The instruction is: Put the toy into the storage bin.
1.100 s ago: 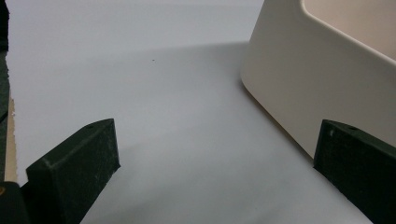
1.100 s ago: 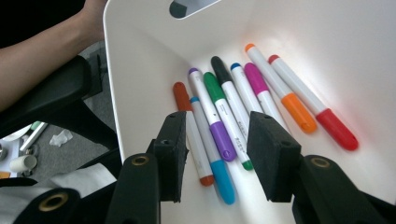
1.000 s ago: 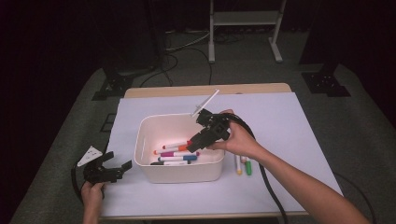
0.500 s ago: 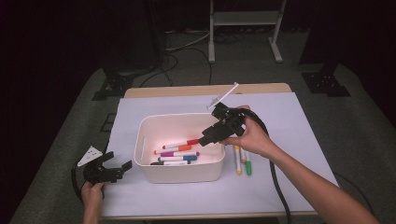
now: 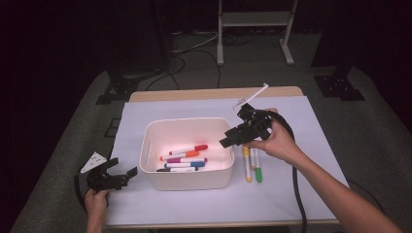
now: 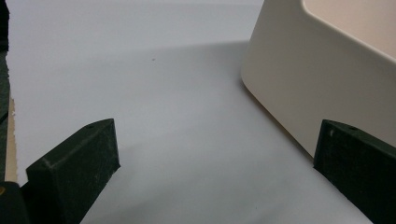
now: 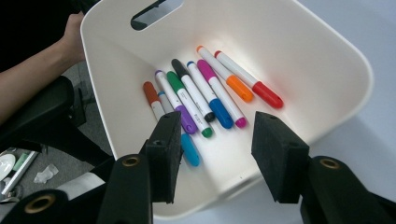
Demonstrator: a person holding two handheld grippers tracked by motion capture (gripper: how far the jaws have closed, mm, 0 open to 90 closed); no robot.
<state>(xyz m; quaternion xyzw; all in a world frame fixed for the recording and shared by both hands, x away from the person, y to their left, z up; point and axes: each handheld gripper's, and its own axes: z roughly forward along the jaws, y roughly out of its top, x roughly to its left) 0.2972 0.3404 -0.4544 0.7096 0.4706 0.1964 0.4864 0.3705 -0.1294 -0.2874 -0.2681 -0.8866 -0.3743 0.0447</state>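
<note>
Hovering my right tongs [image 5: 232, 140] at the near-right rim of the white bin [image 5: 187, 179], I see their jaws have just been opening and hold nothing. Markers in the bin [image 7: 205, 100] lie loose on its floor; two more markers [image 5: 252, 167] wait on the surface beside it. Next I should swing over those, line the jaws across one barrel, then close. My left tongs [image 5: 112, 178] rest open and empty beside the bin.

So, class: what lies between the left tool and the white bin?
Nothing: in the left gripper view, bare pale sheet runs from the left tool to the white bin.
</note>
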